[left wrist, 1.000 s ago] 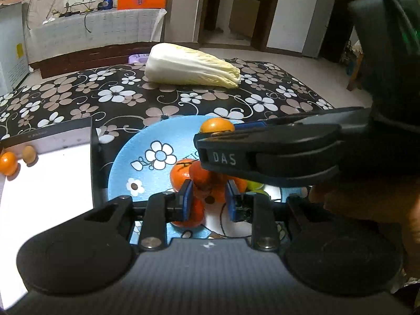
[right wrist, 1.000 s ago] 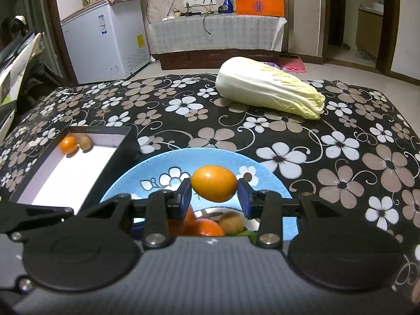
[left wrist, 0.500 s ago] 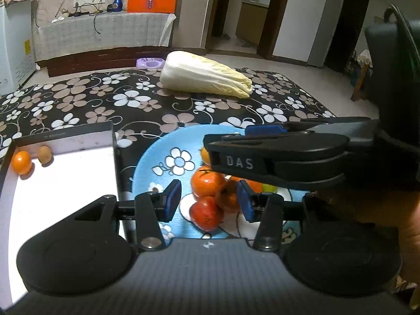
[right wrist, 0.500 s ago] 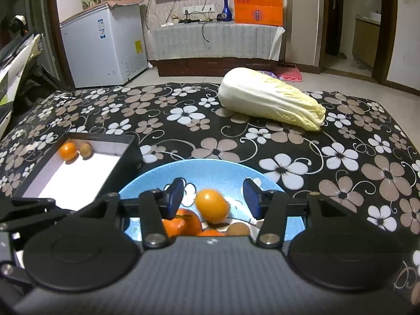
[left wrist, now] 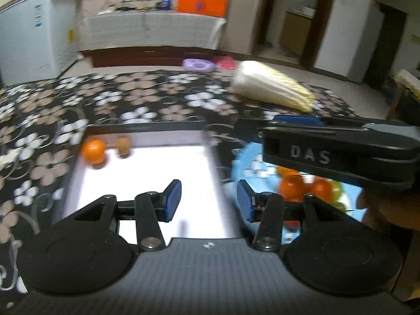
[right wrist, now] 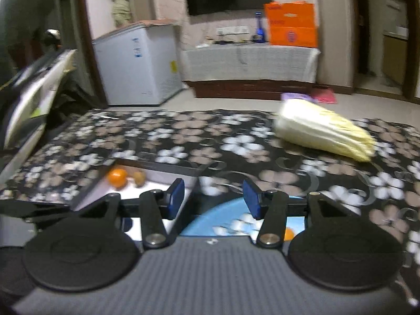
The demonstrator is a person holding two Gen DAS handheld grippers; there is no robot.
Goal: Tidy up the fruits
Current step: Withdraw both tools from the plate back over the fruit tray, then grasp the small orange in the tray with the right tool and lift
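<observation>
Living-room backdrop, floral-cloth worktop [right wrist: 183,141] w/ everything on it. Fruit pile [left wrist: 302,186] (orange + red ones, some green) sits on blue plate [left wrist: 252,162], to the right of the white tray [left wrist: 147,173]; tray's far-left corner holds one orange fruit [left wrist: 94,151] & a small brown one [left wrist: 123,145], just beside each other. Left hand-held gripper [left wrist: 208,200]: fingers apart, nothing btwn them, over tray's right edge, so pile lies to its right. Right hand-held gripper [right wrist: 213,197]: jaws closing slightly, empty, plate rim directly below/ahead. Right one looks nearer the pile, prob. the better pick for next grab. Cabbage [right wrist: 323,131] lies well apart, far right.
</observation>
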